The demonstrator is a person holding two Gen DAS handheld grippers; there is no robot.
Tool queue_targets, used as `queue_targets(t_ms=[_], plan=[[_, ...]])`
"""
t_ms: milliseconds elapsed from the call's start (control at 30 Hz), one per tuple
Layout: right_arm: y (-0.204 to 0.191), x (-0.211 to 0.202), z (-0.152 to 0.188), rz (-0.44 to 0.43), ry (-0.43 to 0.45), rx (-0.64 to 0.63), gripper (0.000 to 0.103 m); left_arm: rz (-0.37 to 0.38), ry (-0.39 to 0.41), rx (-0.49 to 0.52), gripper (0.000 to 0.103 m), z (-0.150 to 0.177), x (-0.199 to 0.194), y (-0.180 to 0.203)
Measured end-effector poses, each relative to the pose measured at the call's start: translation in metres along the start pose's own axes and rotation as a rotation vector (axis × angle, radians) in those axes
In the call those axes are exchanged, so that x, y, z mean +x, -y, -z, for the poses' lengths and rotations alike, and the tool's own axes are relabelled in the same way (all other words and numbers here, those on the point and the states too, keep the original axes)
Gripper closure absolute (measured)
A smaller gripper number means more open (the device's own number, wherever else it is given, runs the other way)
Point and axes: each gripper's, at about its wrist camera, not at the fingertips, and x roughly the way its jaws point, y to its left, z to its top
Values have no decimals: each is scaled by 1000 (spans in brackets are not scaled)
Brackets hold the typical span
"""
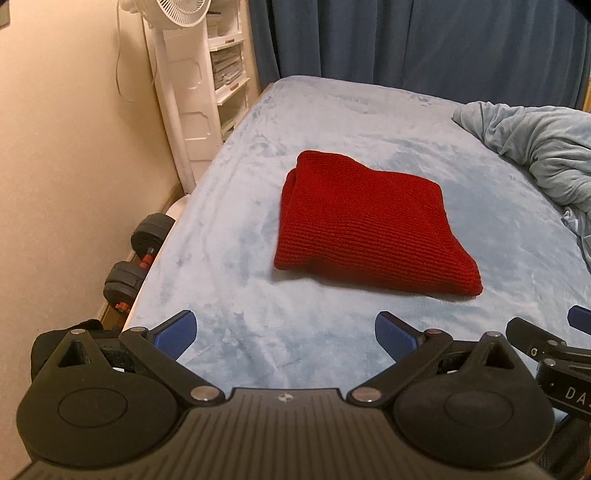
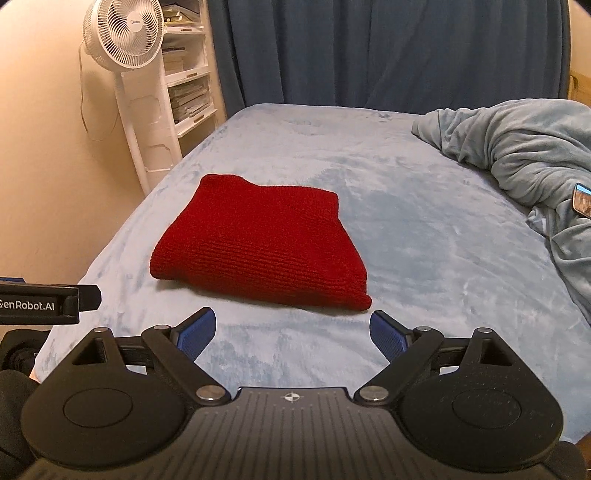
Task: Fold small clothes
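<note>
The bed [image 1: 258, 332] runs away from the two grippers toward a dark blue curtain [image 1: 424, 40] at its far end. Its left edge falls off to a narrow strip of floor along a cream wall [image 1: 66, 147], where two dumbbells [image 1: 136, 258] lie close against the bed and a white standing fan [image 2: 123, 35] rises in front of a white shelf unit [image 2: 188, 85]. On the right a bunched grey-blue blanket [image 2: 517, 147] takes up that side, with a small flat card-like thing [image 2: 583, 199] lying on it. Between the blanket and the left edge the light blue cover lies bare and smooth, a broad open stretch.

The red sweater [image 1: 365, 229] lies folded into a thick squarish packet in the middle of the bed, flat on the cover, apart from the blanket and from the bed's left edge.

The left gripper [image 1: 284, 328] hangs over the near part of the bed, its blue pads spread wide with nothing between them; the sweater sits ahead of it, slightly to the right, not touched. The right gripper [image 2: 291, 328] hangs alongside, jaws likewise wide and empty, the sweater's near right corner just ahead of its tips.
</note>
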Motion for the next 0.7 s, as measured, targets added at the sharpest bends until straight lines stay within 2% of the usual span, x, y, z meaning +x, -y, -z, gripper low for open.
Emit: queue_targets(t_ms=[700], plan=[[-2,1,-2,-1,-7,-6,12,-14,-3,12,0,1,-1,0]])
